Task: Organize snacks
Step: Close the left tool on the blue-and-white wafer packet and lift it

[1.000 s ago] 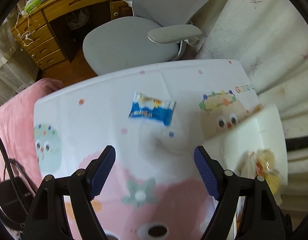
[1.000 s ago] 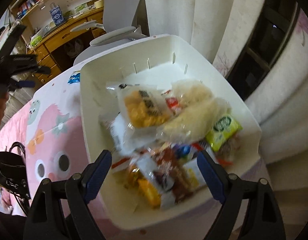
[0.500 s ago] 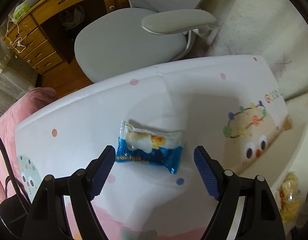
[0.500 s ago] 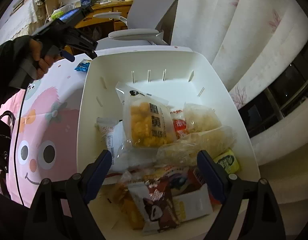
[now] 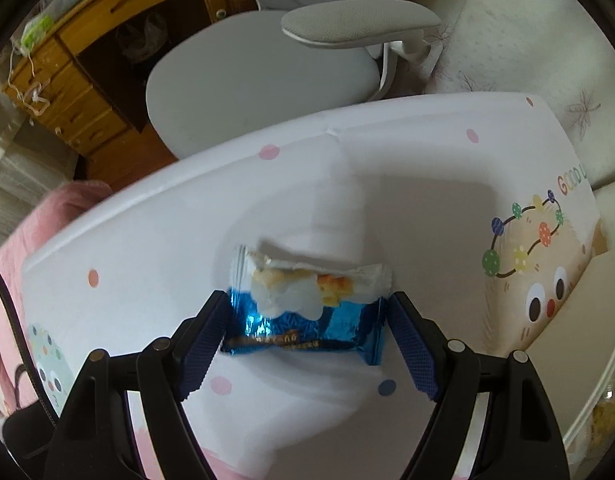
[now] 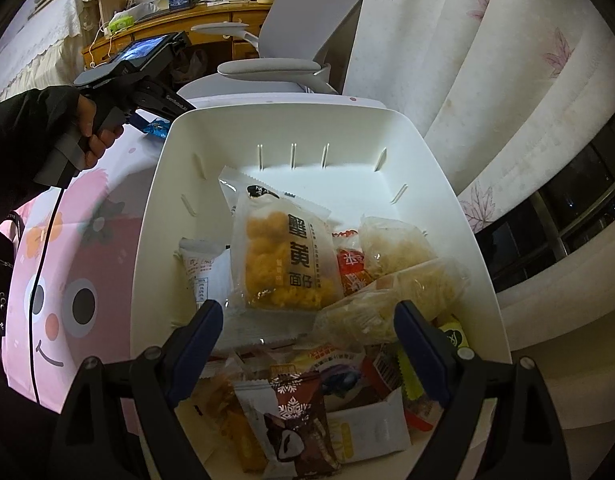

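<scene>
A blue and white snack packet [image 5: 307, 320] lies flat on the cartoon-print table cover [image 5: 387, 208]. My left gripper [image 5: 307, 304] points down over it, its blue pads at the packet's two short ends; the jaws are closing and show no clear press on the packet. In the right wrist view a hand [image 6: 95, 136] holds that gripper left of the white basket [image 6: 291, 110], with the blue packet [image 6: 157, 126] just under it. My right gripper [image 6: 307, 312] hangs open over the basket, above several snack bags, including a yellow puff bag [image 6: 287, 256]; nothing is between its fingers.
A grey office chair [image 5: 259, 92] stands just past the table's far edge, with a wooden desk [image 5: 67, 80] behind it. The basket's wall [image 5: 579, 320] borders the table on the right. White leaf-print curtains [image 6: 467, 80] hang beside the basket. A pink cushion [image 5: 39, 224] lies at left.
My left gripper came down toward the blue packet, which now sits between its pads instead of ahead of them. The right gripper rolled a little while staying over the basket.
</scene>
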Available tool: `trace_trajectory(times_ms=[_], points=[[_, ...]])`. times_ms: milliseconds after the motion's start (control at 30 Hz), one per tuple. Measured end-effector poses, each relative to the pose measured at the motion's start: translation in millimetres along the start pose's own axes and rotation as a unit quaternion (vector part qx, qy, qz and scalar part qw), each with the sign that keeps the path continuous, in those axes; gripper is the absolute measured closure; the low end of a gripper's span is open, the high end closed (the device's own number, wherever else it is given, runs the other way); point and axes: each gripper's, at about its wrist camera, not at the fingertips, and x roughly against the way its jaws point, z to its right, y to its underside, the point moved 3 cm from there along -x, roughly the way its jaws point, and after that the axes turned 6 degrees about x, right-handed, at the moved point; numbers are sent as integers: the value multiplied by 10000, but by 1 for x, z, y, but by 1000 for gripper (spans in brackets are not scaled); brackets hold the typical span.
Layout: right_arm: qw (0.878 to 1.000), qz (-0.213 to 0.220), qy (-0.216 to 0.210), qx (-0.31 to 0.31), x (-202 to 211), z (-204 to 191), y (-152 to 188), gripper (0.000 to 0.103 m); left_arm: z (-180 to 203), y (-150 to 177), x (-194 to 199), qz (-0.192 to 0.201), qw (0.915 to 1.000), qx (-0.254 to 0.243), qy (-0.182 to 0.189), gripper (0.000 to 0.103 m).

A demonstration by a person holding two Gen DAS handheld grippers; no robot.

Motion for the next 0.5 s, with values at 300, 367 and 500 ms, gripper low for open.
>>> trace_trajectory(times_ms=[300,367,500], points=[[10000,-3,40,-63,4,4,5,15,6,3,9,240,9997,-70,37,46],[10000,4,50,-67,5,4,5,15,7,3,9,266,9996,-67,6,47],[9999,13,55,-92,8,6,7,15,9,5,13,271,9996,-31,-36,50]])
